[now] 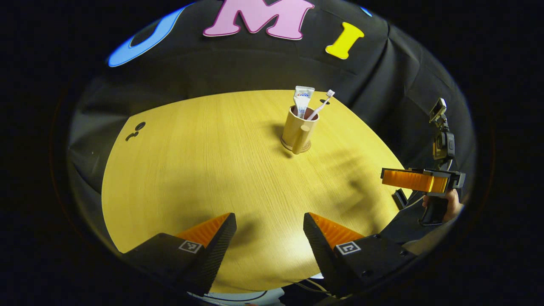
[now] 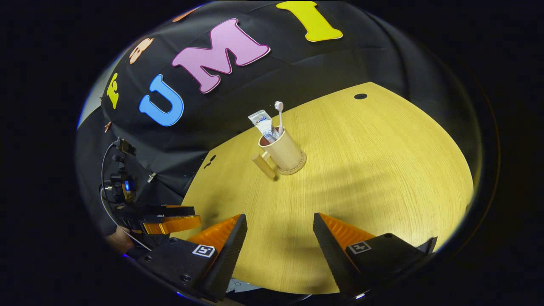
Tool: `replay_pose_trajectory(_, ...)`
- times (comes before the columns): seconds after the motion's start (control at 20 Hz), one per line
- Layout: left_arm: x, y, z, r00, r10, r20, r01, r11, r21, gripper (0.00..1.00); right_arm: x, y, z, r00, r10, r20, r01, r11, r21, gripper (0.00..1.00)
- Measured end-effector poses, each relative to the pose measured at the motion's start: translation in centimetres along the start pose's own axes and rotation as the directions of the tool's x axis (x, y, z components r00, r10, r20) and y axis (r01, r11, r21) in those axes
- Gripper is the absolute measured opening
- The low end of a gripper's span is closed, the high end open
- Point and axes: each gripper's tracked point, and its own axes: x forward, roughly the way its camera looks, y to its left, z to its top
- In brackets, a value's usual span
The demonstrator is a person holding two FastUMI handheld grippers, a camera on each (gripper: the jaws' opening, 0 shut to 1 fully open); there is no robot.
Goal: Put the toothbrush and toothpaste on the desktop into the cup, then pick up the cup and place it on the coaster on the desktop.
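Note:
A tan wooden cup (image 1: 298,129) with a handle stands upright on a round coaster (image 1: 304,148) toward the far side of the wooden table. The toothpaste tube (image 1: 303,100) and the white toothbrush (image 1: 323,104) stick up out of it. My left gripper (image 1: 270,229) is open over the table's near edge, well short of the cup. The right gripper (image 1: 414,180) is held by a hand off the table's right edge. In the right gripper view the cup (image 2: 284,153) sits on the coaster (image 2: 297,168), toothpaste (image 2: 263,123) and toothbrush (image 2: 279,112) inside. My right gripper (image 2: 278,231) is open and nothing lies between its fingers.
The wooden table (image 1: 191,170) has small dark holes at its far left (image 1: 136,129) and another near the far corner (image 2: 360,96). Black cloth hangs behind and around it. The left gripper (image 2: 170,221) with its cable shows at the table's left edge.

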Motion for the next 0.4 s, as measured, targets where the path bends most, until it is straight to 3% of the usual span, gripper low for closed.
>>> replay_pose_trajectory(0.4,-1.4,1.3,-2.6,1.0,-0.017,0.013,0.018,0.997,-0.072,0.98,-0.4,1.9,-0.3,1.0,-0.005,-0.006,0.005,1.0,0.006,0.96)
